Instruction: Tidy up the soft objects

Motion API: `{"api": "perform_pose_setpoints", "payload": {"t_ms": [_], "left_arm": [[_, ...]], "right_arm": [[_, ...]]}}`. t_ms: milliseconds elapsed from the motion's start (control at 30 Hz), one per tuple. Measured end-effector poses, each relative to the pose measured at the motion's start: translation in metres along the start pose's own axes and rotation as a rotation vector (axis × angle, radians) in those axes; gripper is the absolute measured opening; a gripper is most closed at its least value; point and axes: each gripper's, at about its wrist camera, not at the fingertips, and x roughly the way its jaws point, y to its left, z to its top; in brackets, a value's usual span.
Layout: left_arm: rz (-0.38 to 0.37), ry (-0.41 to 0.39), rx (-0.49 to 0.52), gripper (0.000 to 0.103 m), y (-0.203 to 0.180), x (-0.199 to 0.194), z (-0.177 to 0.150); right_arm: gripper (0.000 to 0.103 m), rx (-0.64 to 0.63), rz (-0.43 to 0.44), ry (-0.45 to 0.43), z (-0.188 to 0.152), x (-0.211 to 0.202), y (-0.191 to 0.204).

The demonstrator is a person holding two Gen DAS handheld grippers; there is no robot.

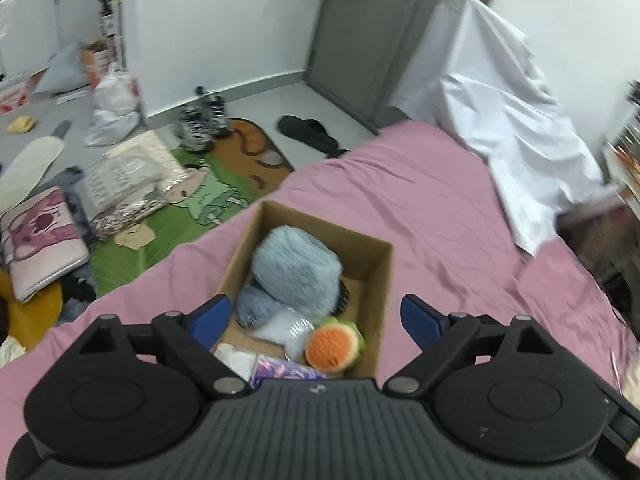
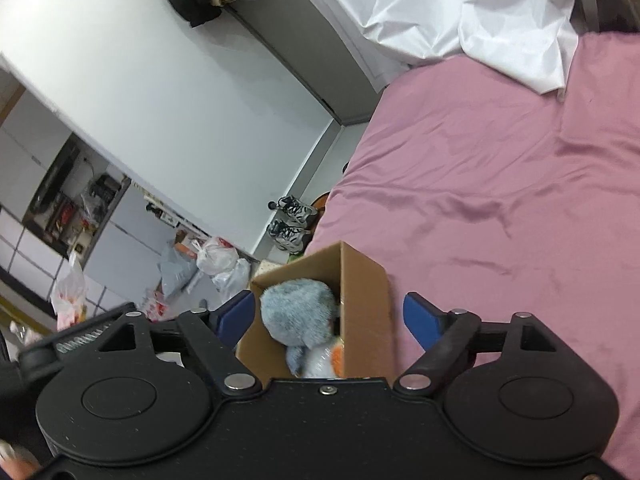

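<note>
Both my tongs, left gripper [image 1: 316, 318] and right gripper [image 2: 330, 316], gape wide, holding nothing, above the cardboard box [image 1: 376, 280] on the pink bedsheet [image 1: 440, 208]; inside: blue plush toy [image 1: 296, 270], orange-and-green plush [image 1: 334, 344], purple packet [image 1: 286, 372].

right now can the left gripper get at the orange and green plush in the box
Probably yes. The left gripper hangs open right above the cardboard box, and the orange and green plush lies on top near the box's right wall, uncovered.

Left claw [image 1: 316, 320]: blue fingers spread wide, holding nothing; right claw [image 2: 330, 316]: fingers likewise spread, holding nothing.
</note>
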Motion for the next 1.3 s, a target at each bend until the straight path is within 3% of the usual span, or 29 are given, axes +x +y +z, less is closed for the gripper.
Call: {"api": "perform_pose_setpoints", "payload": {"t_ms": [200,367,867,1067,1300], "left_arm": [[-0.014,0.016,0.033,0.1,-0.002,-0.02,-0.012],[-0.013,0.017,0.049,0.102,-0.005,-0.038,-0.016],[-0.035,-0.034,0.078,0.102,-0.003,-0.095,-0.014],[-0.052,-0.064,0.097,0.102,0.0,-0.119,-0.018],[-0.076,-0.086,0.154,0.102,-0.007,-0.141,-0.03]], "right_arm": [[0.09,-0.056,-0.003,-0.019,-0.001,-0.027,-0.004],[0.103,-0.08,-0.064,-0.067,0.005,-0.05,0.012],[0.103,-0.168,-0.154,-0.05,0.0,-0.101,0.044],[0.103,-0.141,-0.14,-0.071,-0.004,-0.13,0.052],[0.103,-0.152,-0.184,-0.094,-0.013,-0.161,0.059]]}}
